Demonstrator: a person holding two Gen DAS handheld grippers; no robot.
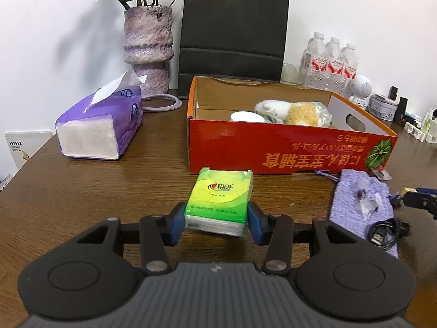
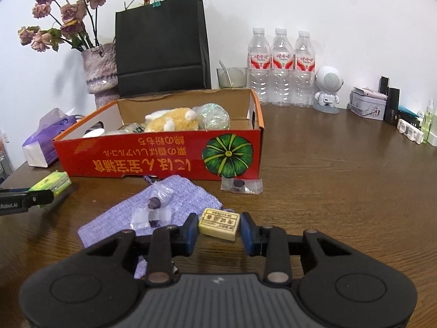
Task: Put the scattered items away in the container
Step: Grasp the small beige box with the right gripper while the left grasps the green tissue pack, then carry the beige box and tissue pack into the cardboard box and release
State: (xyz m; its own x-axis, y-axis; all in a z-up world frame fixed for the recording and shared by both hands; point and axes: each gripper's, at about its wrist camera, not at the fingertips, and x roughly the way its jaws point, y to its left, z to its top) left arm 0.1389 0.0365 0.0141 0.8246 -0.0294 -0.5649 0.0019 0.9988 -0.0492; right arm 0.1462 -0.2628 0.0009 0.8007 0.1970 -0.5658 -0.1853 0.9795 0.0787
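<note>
Open-topped red box (image 1: 273,147) ahead

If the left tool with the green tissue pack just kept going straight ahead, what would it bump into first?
Probably the red cardboard box: its front wall stands just beyond the green tissue pack held by the left tool, though depth is uncertain.

Home tabletop: dried flowers in vase (image 1: 148,52), tissues (image 1: 101,125), water bottles (image 2: 281,68).
</note>
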